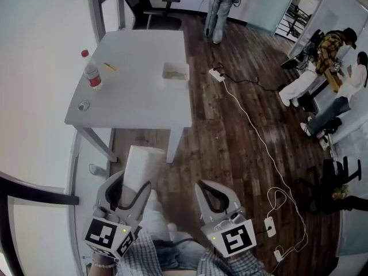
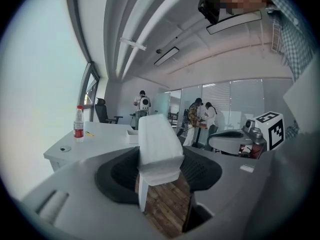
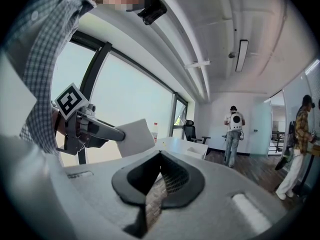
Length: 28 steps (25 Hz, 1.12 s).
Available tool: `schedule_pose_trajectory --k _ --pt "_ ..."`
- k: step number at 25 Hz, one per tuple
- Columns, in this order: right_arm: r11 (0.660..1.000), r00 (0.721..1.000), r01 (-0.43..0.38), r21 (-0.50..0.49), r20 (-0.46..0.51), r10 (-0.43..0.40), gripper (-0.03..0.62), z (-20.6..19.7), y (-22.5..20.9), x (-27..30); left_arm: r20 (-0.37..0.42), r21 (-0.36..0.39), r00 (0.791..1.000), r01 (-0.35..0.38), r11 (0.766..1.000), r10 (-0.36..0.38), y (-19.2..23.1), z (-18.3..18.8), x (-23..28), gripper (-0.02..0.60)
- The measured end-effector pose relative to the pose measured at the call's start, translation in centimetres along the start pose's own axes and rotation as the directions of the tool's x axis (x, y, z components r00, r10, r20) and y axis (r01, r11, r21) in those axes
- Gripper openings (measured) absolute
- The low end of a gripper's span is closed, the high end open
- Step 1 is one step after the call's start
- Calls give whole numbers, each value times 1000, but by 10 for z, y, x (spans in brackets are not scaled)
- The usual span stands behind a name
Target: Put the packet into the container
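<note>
My left gripper (image 1: 132, 192) is shut on a white packet (image 1: 140, 164) that stands up out of its jaws, low in the head view, above the wooden floor. In the left gripper view the packet (image 2: 158, 147) fills the gap between the pads. The container (image 1: 175, 72), a shallow white box, sits on the white table (image 1: 144, 102) near its right edge, well ahead of both grippers. It also shows far off as the container (image 2: 131, 136) and container (image 3: 196, 148). My right gripper (image 1: 206, 187) hangs beside the left one, jaws shut with nothing in them (image 3: 160, 155).
A plastic bottle with a red cap (image 1: 92, 71), a yellow pen (image 1: 109, 67) and a small round cap (image 1: 84, 104) lie on the table's left half. An office chair (image 1: 146, 4) stands behind it. A person (image 1: 221, 7) stands beyond, others sit at right (image 1: 328, 68). Cables and power strips (image 1: 253, 131) cross the floor.
</note>
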State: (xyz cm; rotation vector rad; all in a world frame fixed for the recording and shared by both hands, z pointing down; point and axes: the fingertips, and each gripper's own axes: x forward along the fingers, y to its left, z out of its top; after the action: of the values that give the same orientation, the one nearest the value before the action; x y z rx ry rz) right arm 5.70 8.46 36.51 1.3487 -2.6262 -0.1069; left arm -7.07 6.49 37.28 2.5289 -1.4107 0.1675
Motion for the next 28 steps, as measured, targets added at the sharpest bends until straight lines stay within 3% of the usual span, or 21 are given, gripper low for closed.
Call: schedule_pose_trajectory --k 16,28 --pt "999 1000 26 30 3 -26 -2 15 -44 91 -49 73 996 79 994 -76 46 34 73 247" --pt "995 995 97 24 18 -97 -2 38 -71 144 -42 75 990 134 988 -132 89 59 116 247"
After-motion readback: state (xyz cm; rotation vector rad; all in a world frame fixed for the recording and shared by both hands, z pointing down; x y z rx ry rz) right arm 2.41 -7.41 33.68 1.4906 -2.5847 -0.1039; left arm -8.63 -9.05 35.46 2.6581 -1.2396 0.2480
